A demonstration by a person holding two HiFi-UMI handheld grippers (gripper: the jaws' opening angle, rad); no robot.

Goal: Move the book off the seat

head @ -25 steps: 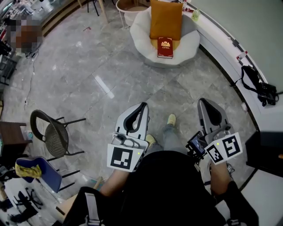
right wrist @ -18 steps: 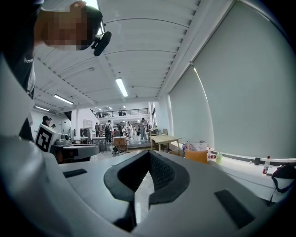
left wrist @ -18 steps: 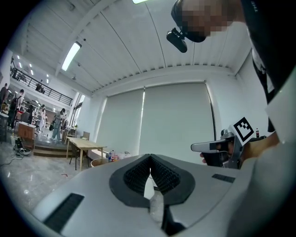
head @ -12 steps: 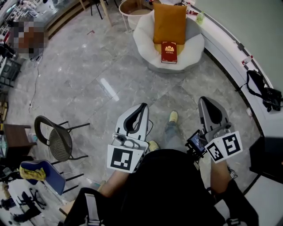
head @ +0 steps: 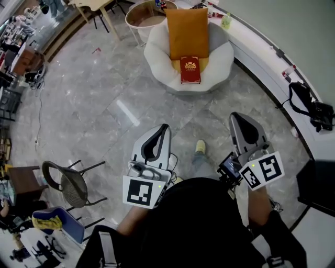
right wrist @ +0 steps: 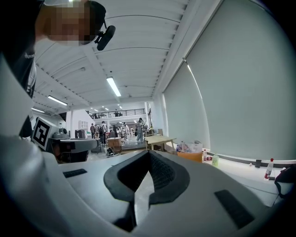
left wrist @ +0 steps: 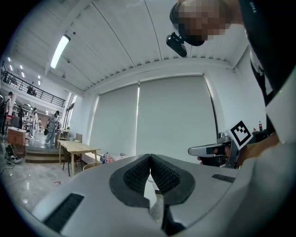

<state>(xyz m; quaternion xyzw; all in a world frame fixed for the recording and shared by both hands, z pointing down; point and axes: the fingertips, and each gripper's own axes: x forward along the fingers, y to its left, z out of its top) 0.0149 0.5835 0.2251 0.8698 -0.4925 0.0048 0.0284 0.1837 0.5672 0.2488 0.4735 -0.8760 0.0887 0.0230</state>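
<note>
A red book [head: 190,69] with gold print lies flat on a round white seat [head: 156,55], in front of an upright orange cushion [head: 187,31]. Both stand at the top of the head view, well ahead of me. My left gripper [head: 164,127] and right gripper [head: 235,116] are held low over the grey floor, a good stretch short of the seat. In the left gripper view the left gripper [left wrist: 150,157] has its jaws together with nothing between them. The right gripper [right wrist: 149,153] is likewise shut and empty in its own view.
A white counter [head: 261,57] curves along the right, with a black bag [head: 309,107] on it. A round tub [head: 144,13] and a wooden table [head: 99,8] stand behind the seat. A black chair [head: 68,183] and a blue chair [head: 55,222] are at the lower left.
The seat and book have come a little nearer and lower in the head view as the person steps forward. Both grippers keep their pose and stay shut.
</note>
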